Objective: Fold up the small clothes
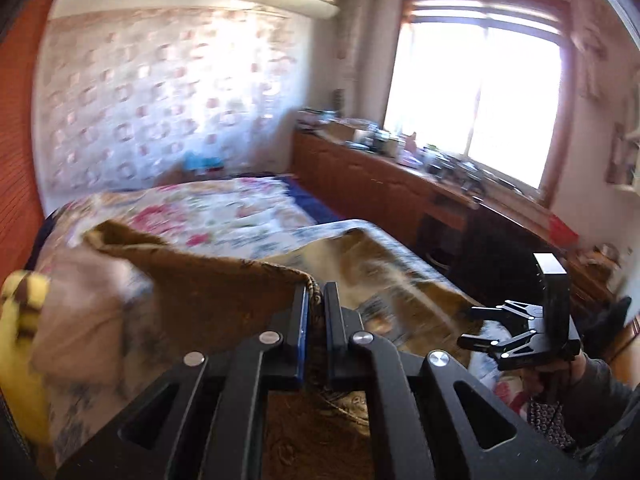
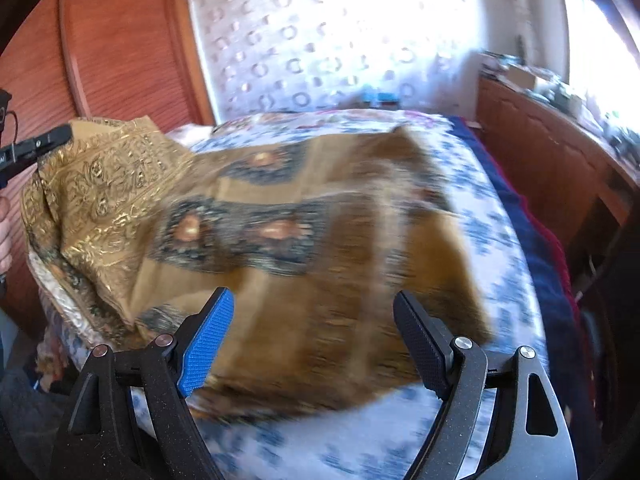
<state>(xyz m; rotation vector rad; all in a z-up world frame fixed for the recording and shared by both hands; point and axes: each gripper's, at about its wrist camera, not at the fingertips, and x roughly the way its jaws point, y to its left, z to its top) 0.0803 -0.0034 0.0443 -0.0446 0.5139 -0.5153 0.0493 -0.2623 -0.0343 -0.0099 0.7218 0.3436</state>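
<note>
A brown and gold patterned cloth [image 2: 304, 240] lies spread over the bed, blurred by motion. My left gripper [image 1: 316, 300] is shut on the cloth's edge [image 1: 224, 292] and holds it lifted above the bed; its tip shows at the far left of the right wrist view [image 2: 52, 136], pinching the raised gold corner. My right gripper [image 2: 312, 340] is open and empty, hovering just above the cloth's near edge. It also shows in the left wrist view [image 1: 480, 326] at the right, open, held by a hand.
The bed [image 2: 500, 240] has a blue and white floral cover. A wooden cabinet [image 1: 380, 184] with clutter runs along the right under a bright window [image 1: 476, 96]. A red-brown wardrobe [image 2: 128, 48] stands at the left. A yellow and brown item [image 1: 20, 320] sits at the far left.
</note>
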